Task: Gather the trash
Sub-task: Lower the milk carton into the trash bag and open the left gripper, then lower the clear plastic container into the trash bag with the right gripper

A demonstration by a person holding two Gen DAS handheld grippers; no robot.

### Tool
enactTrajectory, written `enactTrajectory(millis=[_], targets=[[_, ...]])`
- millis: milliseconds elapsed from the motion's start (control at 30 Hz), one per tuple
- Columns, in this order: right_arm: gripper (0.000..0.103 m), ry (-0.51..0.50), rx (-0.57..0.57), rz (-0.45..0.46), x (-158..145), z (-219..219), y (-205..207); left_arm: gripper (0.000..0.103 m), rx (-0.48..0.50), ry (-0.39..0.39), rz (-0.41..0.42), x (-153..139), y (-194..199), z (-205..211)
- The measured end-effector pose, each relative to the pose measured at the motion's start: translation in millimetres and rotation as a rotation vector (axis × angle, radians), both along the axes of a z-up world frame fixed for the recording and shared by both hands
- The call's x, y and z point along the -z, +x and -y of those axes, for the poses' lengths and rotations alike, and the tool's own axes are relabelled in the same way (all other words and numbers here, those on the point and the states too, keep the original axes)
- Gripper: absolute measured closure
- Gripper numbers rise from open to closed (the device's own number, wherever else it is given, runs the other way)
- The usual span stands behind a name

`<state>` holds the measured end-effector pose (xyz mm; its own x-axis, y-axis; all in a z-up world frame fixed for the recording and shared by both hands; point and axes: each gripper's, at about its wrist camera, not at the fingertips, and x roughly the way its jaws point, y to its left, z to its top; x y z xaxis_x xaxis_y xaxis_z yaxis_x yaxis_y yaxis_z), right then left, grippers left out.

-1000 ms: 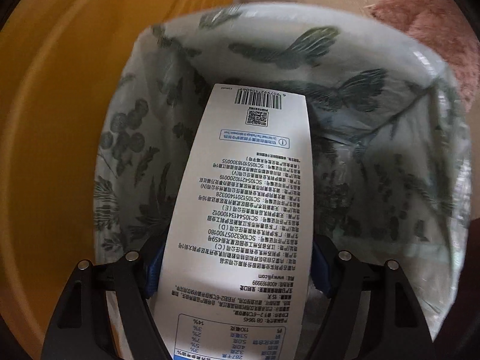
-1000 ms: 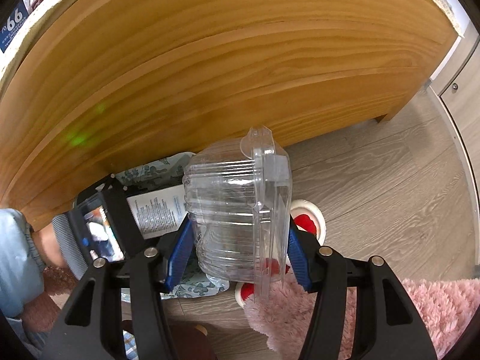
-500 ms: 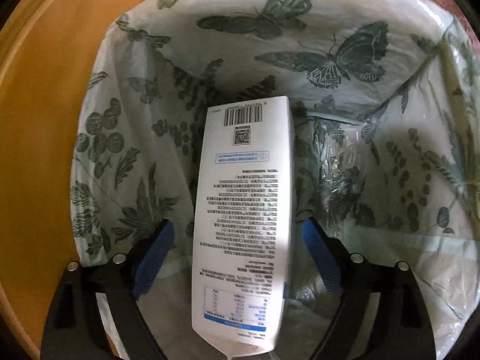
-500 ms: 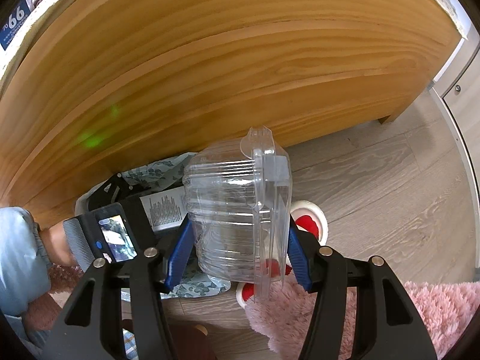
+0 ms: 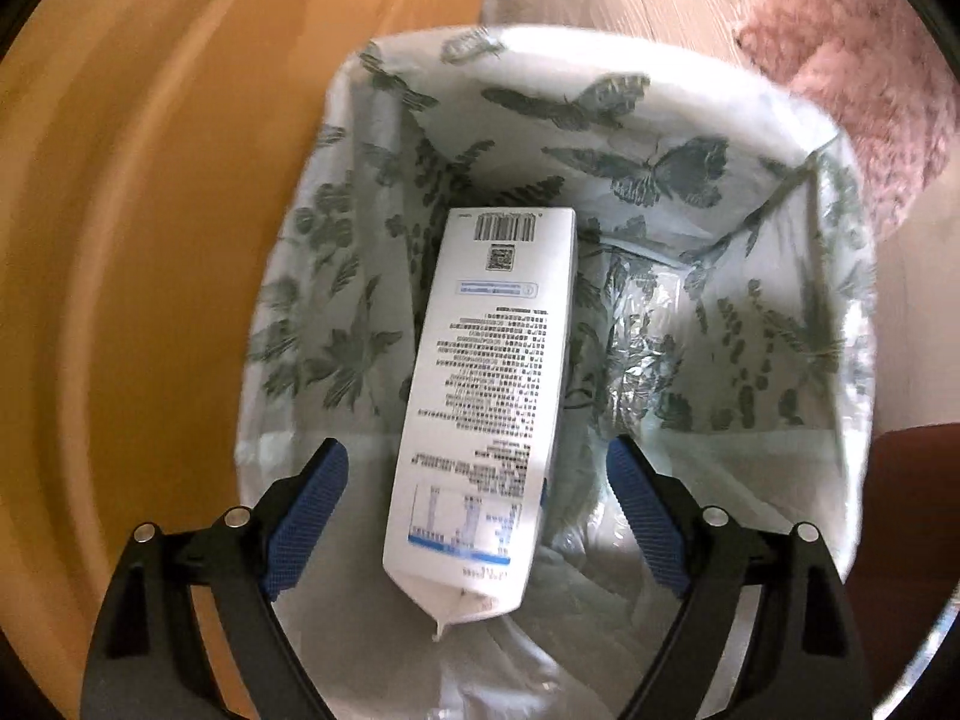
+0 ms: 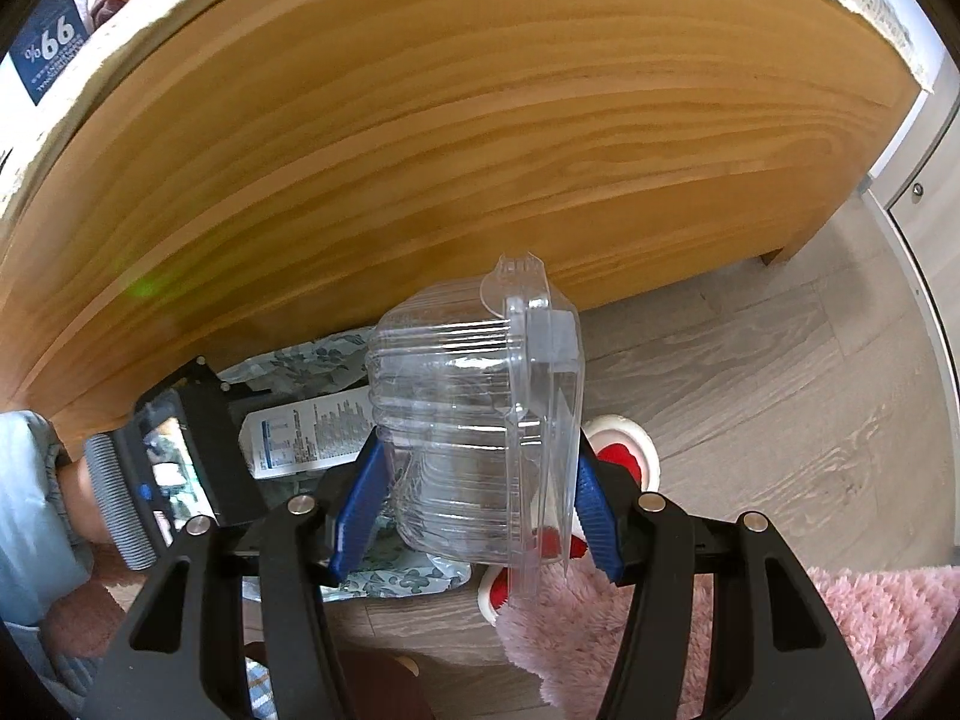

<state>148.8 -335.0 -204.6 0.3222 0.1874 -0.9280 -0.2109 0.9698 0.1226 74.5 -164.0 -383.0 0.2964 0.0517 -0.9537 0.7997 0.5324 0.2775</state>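
Observation:
A white carton [image 5: 492, 372] with printed text and a barcode lies slanted inside the butterfly-print trash bag [image 5: 660, 168]. My left gripper [image 5: 474, 450] hovers over the bag's mouth, open, its blue pads [image 5: 309, 504] well apart from the carton's sides. In the right wrist view my right gripper [image 6: 477, 456] is shut on a clear plastic clamshell container [image 6: 474, 420], held on edge above the floor. Just left of and below that container are the bag [image 6: 300, 360], the carton [image 6: 306, 438] and the hand-held left gripper body [image 6: 180, 450].
A tall wooden furniture panel [image 6: 450, 150] stands right behind the bag. A pink fluffy rug [image 6: 840, 630] and a red-and-white object [image 6: 624, 450] lie on the grey wood floor [image 6: 780, 390]. A white cabinet [image 6: 924, 180] is at the far right.
The left jaws spread and let go of the carton, which dropped deeper into the bag. The left gripper then rose away from the bag. The right gripper and its container stayed put.

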Motion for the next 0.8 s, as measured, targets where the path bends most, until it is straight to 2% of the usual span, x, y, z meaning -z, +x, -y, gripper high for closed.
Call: enactTrajectory(millis=[167,367,467,567,600,633,800], targets=[[0.047,0.009,-0.016,0.025,-4.6,0.2,-5.4,0.01,-0.079,-0.063,-0.007,-49.7,-4.1,-18.7],[0.046,0.025,-0.035,0.057,-12.9,-1.5,-14.2,0.008,-0.202,-0.131,-0.004,-89.7,-5.2,-35.6],[0.046,0.031,-0.049,0.071,-17.2,-2.2,-18.8,0.008,-0.283,-0.196,-0.028,-98.2,-5.8,-40.2],[0.046,0.035,-0.064,0.084,-21.9,-2.5,-21.7,0.008,-0.359,-0.256,-0.015,-117.8,-9.3,-51.2],[0.046,0.035,-0.067,0.086,-23.3,-2.6,-22.3,0.008,-0.372,-0.265,-0.006,-109.0,-10.8,-48.0],[0.046,0.036,-0.073,0.09,-24.7,-3.4,-23.7,0.008,-0.386,-0.275,0.005,-114.2,-12.0,-50.4],[0.046,0.027,-0.11,0.105,-30.7,-11.6,-30.1,0.007,-0.474,-0.334,0.061,-150.8,-20.6,-70.4]])
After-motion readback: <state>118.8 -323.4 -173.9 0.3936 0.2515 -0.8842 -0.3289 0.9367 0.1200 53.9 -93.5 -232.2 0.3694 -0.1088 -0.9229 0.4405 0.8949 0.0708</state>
